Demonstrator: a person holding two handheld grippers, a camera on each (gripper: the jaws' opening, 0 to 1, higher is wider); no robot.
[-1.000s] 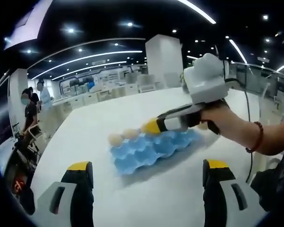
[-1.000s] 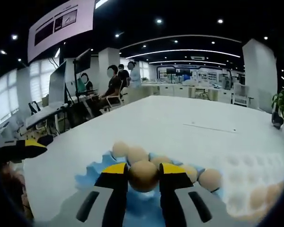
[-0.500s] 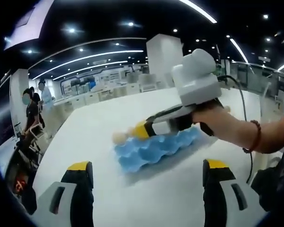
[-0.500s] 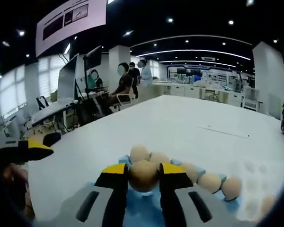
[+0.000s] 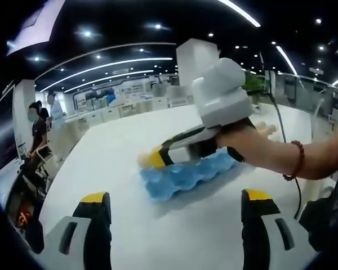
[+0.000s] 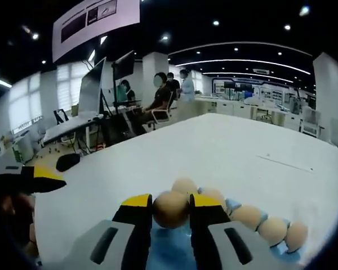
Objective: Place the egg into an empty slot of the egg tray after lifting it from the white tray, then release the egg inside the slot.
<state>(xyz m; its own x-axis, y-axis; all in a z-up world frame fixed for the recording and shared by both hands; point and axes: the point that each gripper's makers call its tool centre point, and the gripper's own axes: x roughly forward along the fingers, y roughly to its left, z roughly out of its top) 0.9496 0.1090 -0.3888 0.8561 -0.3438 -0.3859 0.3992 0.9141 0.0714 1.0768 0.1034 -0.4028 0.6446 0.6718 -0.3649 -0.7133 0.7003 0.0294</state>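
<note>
We carry egg (image 6: 170,208) pinched in right gripper (image 6: 170,211), now further along blue egg tray (image 5: 186,175), near its end. Left gripper (image 5: 176,198) spread, waiting. Drop into empty slot comes next.

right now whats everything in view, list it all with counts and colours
egg tray: one, blue, on the white table, under the right gripper
held egg: one, tan, clamped between the right gripper's jaws above the tray
eggs in tray: at least five, tan, in a row along the tray's far edge
table: one, white, large, bearing the tray
people: a few, standing or seated by desks beyond the table
monitor: one, dark, on a desk at the left
bracelet: one, reddish beads, on the wrist
hand: one, holding the right gripper
right gripper: yellow tips, shut on the egg
left gripper: yellow tips, open, over bare table
</note>
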